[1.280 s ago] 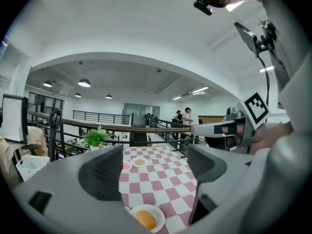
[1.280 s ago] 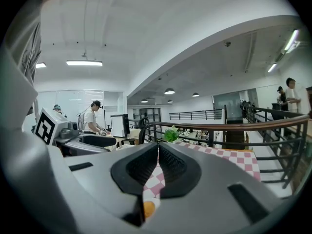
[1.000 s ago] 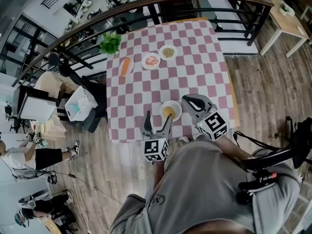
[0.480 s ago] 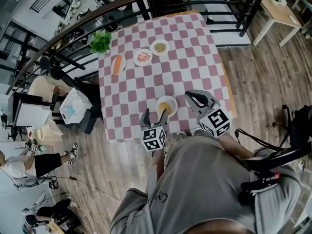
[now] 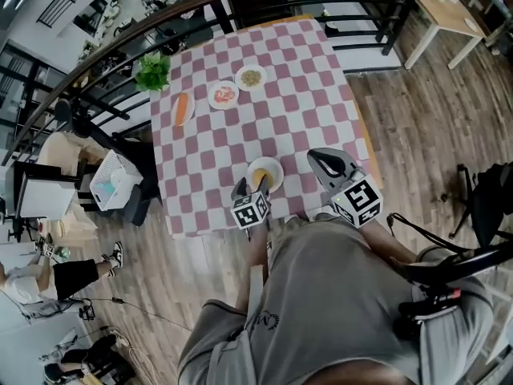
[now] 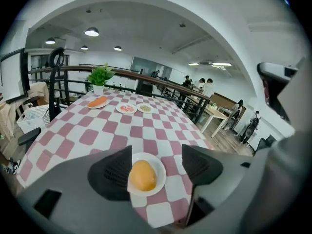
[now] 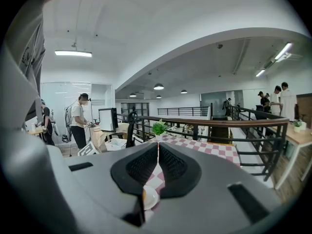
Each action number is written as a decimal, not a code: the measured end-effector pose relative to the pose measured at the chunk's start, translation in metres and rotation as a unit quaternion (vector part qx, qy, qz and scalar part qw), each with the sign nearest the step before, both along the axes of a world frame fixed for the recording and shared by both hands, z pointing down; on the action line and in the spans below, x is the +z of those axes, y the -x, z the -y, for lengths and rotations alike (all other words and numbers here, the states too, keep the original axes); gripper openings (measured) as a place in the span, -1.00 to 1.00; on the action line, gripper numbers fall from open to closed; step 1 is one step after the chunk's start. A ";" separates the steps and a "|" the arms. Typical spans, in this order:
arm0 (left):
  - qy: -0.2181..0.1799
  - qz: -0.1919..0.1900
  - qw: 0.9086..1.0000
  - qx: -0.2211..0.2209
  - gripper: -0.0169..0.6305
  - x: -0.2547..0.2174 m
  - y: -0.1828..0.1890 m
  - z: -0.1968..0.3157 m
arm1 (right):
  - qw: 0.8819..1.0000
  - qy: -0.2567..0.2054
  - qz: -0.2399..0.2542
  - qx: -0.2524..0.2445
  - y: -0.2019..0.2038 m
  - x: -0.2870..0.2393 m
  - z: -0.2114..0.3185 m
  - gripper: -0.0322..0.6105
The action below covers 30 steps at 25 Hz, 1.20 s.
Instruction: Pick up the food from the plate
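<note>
While close to black railing (image 5: pixel 223 16), pink-checked table (image 5: pixel 304 95) on wooden floor (image 5: pixel 433 111).

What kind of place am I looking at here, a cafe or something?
Likely a mock dining corner on an office or lab balcony: a checkered table with plates of food, a dark railing beside it, a desk monitor beyond.

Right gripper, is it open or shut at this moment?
Shut. The right gripper shows its two dark pads meeting along a thin seam in its own view, with nothing clamped between them.
</note>
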<state>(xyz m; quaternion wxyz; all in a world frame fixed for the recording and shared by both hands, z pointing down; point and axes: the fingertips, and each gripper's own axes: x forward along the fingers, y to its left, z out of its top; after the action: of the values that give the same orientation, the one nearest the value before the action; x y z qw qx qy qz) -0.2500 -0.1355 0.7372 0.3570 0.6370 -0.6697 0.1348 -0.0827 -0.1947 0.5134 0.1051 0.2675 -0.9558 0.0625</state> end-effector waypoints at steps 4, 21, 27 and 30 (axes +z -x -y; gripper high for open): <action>0.047 0.000 0.999 -0.011 0.08 0.032 0.007 0.001 | 1.000 0.000 -0.001 0.005 -0.004 -0.001 0.002 -0.85; 0.218 -0.041 0.975 -0.006 0.08 0.142 0.003 0.010 | 0.999 -0.001 -0.008 0.031 -0.018 0.001 0.010 -0.85; 0.246 -0.039 0.968 -0.002 0.08 0.161 0.002 0.016 | 0.999 0.000 -0.011 0.042 -0.026 0.001 0.015 -0.85; 0.260 -0.031 0.965 0.015 0.10 0.165 -0.003 0.020 | 0.999 0.000 -0.012 0.044 -0.029 0.000 0.017 -0.85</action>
<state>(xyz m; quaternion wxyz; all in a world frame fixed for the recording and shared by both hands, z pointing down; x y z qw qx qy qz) -0.2474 -0.1560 0.9025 0.5291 0.5362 -0.5905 0.2897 -0.0540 -0.2118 0.5139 0.1139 0.3103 -0.9416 0.0643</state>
